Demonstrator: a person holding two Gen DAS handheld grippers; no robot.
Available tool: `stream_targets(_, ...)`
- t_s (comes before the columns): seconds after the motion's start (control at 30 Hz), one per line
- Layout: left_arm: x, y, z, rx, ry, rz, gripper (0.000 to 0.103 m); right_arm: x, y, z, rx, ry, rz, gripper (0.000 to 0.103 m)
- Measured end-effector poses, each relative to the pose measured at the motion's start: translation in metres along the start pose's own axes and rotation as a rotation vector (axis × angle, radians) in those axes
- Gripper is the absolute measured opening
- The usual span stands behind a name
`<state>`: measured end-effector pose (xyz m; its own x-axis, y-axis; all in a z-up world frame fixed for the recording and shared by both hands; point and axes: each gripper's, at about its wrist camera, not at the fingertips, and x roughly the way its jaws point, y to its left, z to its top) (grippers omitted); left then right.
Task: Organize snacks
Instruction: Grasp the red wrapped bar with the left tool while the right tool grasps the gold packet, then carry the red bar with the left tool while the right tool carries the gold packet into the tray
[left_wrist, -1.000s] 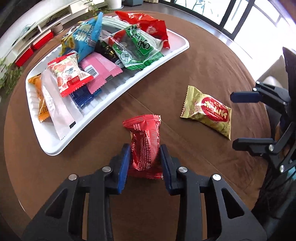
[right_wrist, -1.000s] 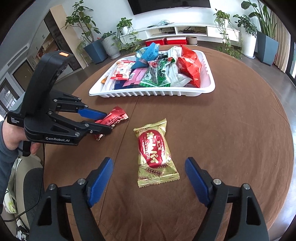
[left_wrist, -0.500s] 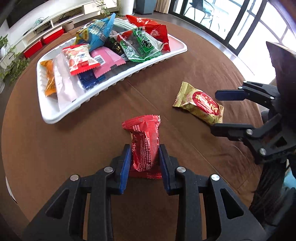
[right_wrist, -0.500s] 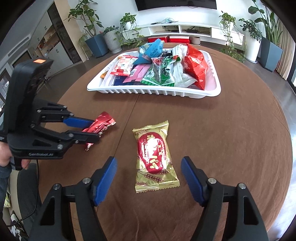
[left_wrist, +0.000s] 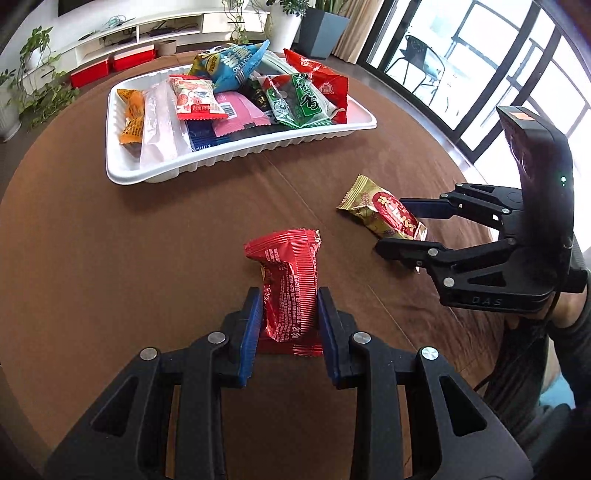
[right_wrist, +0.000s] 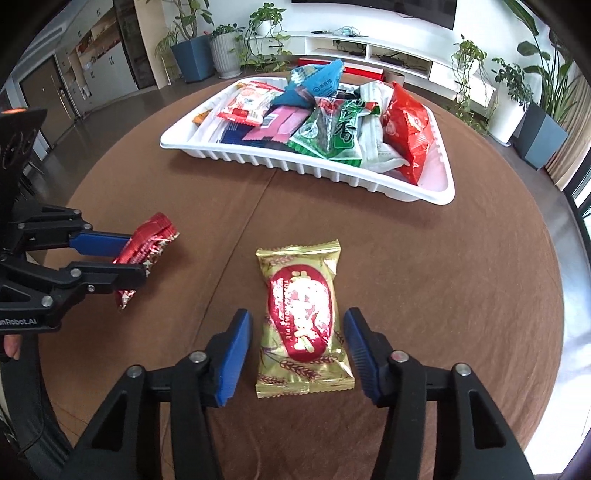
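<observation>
Both handheld tools are matte black plastic linkages studded with round silver screw heads, and each ends in two fingers faced with flat blue pads. The right gripper carries a tall black housing with an orange patch on top, a small green light and raised "DAS" lettering, with a dark sleeve behind it. The left gripper bears white "GenRobot.AI" lettering.

"DAS" marks the right gripper (body underside).
</observation>
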<state>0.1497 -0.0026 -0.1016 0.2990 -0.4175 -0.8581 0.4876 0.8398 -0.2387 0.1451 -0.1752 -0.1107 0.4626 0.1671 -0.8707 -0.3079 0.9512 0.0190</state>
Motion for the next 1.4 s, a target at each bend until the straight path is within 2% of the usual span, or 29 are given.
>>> stream_targets(0.17, -0.002, 0.000, 0.001, -0.022, -0.027, -0.001, 0.027, -0.002, 0.006, 0.001, -0.030, 0.017, -0.007, 0.035)
stream_targets(0.27, -0.006, 0.001, 0.001, -0.036, -0.043, -0.001, 0.027, -0.003, 0.009, 0.001, -0.032, 0.018, -0.005, 0.034)
stream_targets(0.4, -0.013, 0.004, 0.001, -0.053, -0.070, -0.001, 0.027, -0.007, 0.006, -0.002, 0.013, 0.004, 0.042, 0.034)
stream_targets(0.7, -0.038, 0.016, 0.016, -0.086, -0.138, -0.004, 0.027, -0.033, -0.023, 0.008, 0.141, -0.086, 0.109, 0.034)
stream_targets(0.9, -0.062, 0.034, 0.046, -0.098, -0.211, 0.023, 0.027, -0.052, -0.056, 0.039, 0.261, -0.167, 0.133, 0.034)
stream_targets(1.07, -0.077, 0.051, 0.084, -0.107, -0.267, 0.047, 0.027, -0.068, -0.073, 0.081, 0.306, -0.242, 0.149, 0.034)
stream_targets(1.27, -0.079, 0.073, 0.128, -0.121, -0.295, 0.079, 0.027, -0.054, -0.079, 0.131, 0.316, -0.245, 0.151, 0.034)
stream_targets(1.4, -0.062, 0.082, 0.152, -0.113, -0.279, 0.098, 0.027, -0.034, -0.075, 0.151, 0.305, -0.225, 0.124, 0.034)
